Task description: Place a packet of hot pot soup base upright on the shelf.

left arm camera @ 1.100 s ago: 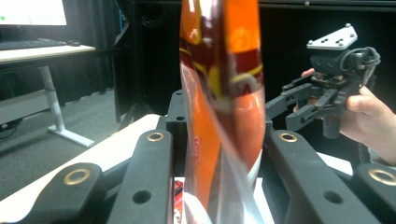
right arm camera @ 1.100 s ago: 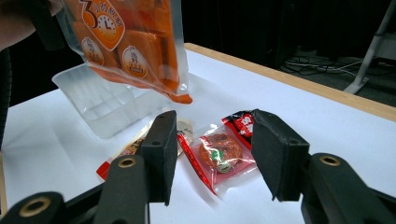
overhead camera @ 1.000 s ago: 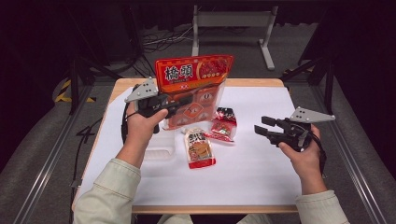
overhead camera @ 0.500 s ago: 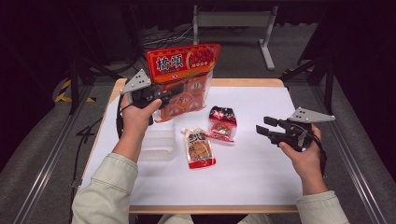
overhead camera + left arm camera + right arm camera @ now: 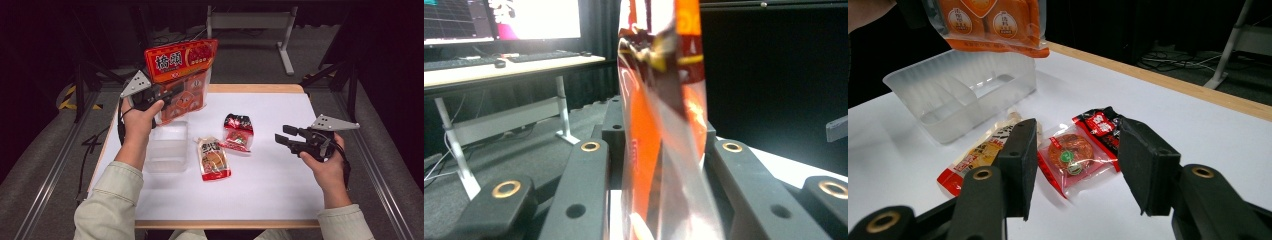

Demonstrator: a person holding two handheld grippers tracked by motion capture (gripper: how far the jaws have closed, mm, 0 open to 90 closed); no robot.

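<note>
Pinched between my left gripper's [image 5: 172, 95] jaws is a big orange snack bag [image 5: 181, 75], lifted clear of the table [image 5: 280, 195] and hanging upright above the clear plastic tray [image 5: 167, 147]; in the left gripper view the bag [image 5: 661, 125] runs straight up between both pads. My right gripper [image 5: 282, 136] hovers over the right side of the table, its jaws spread with nothing between them. Ahead of it lie a small red-and-black packet [image 5: 1083, 150] and, just beside that, an orange pouch [image 5: 980, 150], both flat and near the tray.
</note>
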